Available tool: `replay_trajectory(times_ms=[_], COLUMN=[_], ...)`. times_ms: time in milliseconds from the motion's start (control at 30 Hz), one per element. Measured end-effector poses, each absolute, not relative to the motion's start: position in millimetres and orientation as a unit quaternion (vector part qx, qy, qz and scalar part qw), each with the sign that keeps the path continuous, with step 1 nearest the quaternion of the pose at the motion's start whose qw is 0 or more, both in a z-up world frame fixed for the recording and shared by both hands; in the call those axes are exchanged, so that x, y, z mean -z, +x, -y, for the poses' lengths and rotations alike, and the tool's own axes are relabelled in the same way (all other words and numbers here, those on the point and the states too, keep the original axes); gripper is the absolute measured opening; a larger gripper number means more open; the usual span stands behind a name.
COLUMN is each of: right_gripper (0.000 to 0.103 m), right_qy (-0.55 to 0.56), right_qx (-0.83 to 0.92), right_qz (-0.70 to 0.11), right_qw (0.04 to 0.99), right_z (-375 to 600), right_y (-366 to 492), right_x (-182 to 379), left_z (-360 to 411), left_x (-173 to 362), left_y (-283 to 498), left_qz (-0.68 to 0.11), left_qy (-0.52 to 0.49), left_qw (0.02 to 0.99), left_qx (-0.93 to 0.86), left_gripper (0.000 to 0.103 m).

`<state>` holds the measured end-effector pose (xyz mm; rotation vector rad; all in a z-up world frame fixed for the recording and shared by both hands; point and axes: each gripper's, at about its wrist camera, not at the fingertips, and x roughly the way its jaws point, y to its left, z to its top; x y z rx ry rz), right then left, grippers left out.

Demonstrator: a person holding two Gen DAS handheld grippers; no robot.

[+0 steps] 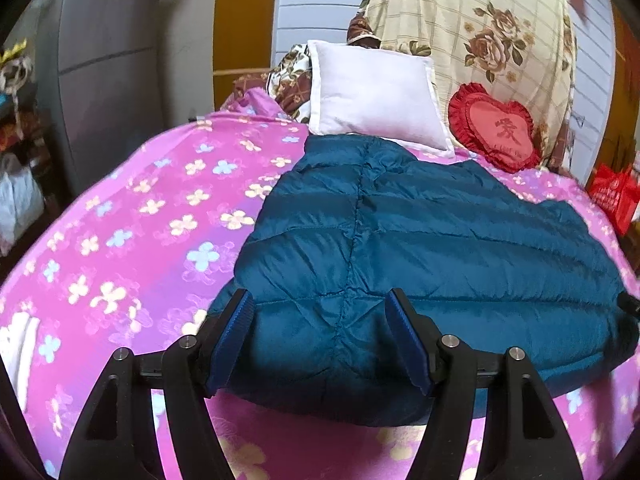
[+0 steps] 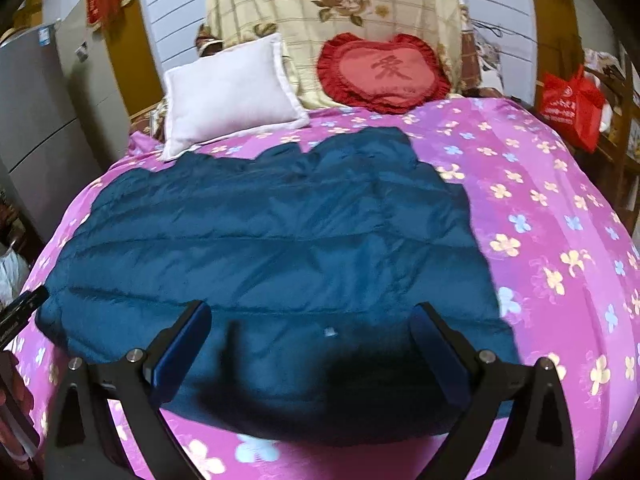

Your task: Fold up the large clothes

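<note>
A teal quilted down jacket (image 1: 420,240) lies spread flat on the pink flowered bed cover (image 1: 132,216). My left gripper (image 1: 320,300) stands open over the jacket's near left part, its blue pads (image 1: 236,336) apart, with nothing pinched between them. In the right wrist view the same jacket (image 2: 272,240) fills the middle of the bed cover (image 2: 540,208). My right gripper (image 2: 310,316) is open above the jacket's near hem, fingers wide, holding nothing. The tip of the other gripper (image 2: 24,304) shows at the far left edge.
A white pillow (image 1: 376,96) and a red heart cushion (image 1: 496,128) lie at the head of the bed against a floral cream blanket (image 1: 480,32). A red bag (image 2: 572,104) stands to the right of the bed. A grey fridge (image 2: 36,128) stands left.
</note>
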<state>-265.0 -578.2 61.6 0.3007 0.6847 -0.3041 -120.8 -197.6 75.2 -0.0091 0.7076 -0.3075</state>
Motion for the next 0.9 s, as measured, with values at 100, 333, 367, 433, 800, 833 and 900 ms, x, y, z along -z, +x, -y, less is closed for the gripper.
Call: replay_trajectory(times_ms=[100, 333, 367, 433, 800, 833, 900], right_gripper=[0.102, 0.103, 0.103, 0.103, 0.103, 0.103, 0.103], right_qy=[0.154, 0.189, 0.199, 0.218, 0.294, 0.307, 0.335], right_qx=[0.163, 0.188, 0.186, 0.181, 0.121, 0.107, 0.080], right_qz=[-0.339, -0.349, -0.354, -0.367, -0.396, -0.402, -0.411], right_qw=[0.914, 0.898, 0.895, 0.886, 0.861, 0.856, 0.844], right_z=[597.8, 655.6, 663.8, 679.2, 727.7, 731.8, 740.0], right_y=[-265.7, -260.7, -257.6, -249.9, -205.0, -199.5, -192.0], right_x=[-60.6, -60.4, -58.2, -51.2, -9.4, -4.0, 5.8], left_z=[189.8, 166.7, 166.2, 163.3, 183.2, 187.1, 195.2], left_x=[-76.8, -69.5, -67.8, -61.4, -14.1, -14.5, -15.8], left_y=[-107.4, -51.4, -45.8, -30.4, 19.4, 19.7, 19.1], left_qz=[-0.357, -0.400, -0.405, -0.418, -0.511, -0.508, -0.503], left_qy=[-0.033, -0.097, -0.103, -0.123, -0.186, -0.179, -0.164], left_qw=[0.919, 0.895, 0.892, 0.880, 0.802, 0.805, 0.810], left_qx=[0.164, 0.170, 0.175, 0.188, 0.248, 0.249, 0.253], left_gripper=[0.050, 0.050, 0.050, 0.050, 0.071, 0.072, 0.082])
